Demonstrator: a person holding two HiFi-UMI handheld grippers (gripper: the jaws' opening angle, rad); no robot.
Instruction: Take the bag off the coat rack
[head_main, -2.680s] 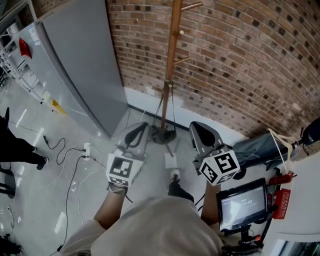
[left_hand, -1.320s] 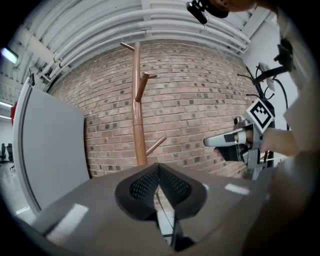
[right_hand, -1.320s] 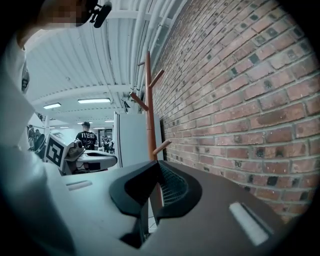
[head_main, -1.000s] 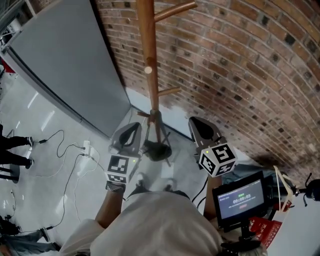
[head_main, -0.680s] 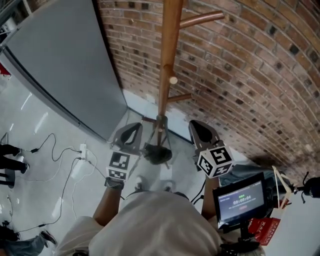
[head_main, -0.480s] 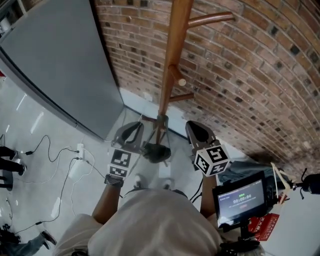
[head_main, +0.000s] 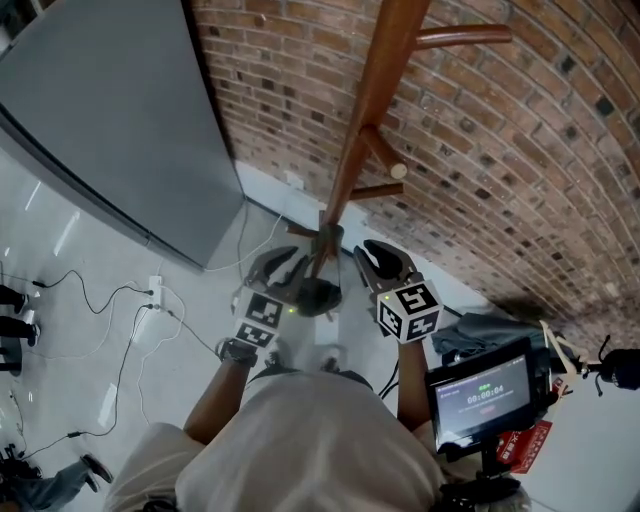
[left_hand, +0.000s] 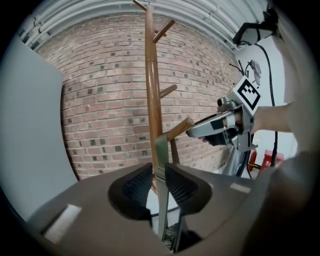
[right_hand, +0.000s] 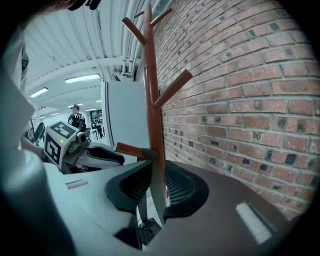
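Bag straps (left_hand: 161, 170) (right_hand: 157, 172) — within both just-opened hand-held grippers (head_main: 296, 264) (head_main: 368, 254), unclamped.

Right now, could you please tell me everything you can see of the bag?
The bag is small, dark and looks like fabric; it hangs low against the pole of the rack. Flat grey-green straps rise from it and loop over a low peg. One strap runs between the jaws of the left gripper, another between those of the right gripper. Both pairs of jaws have just been opening and stand apart, not clamping it.
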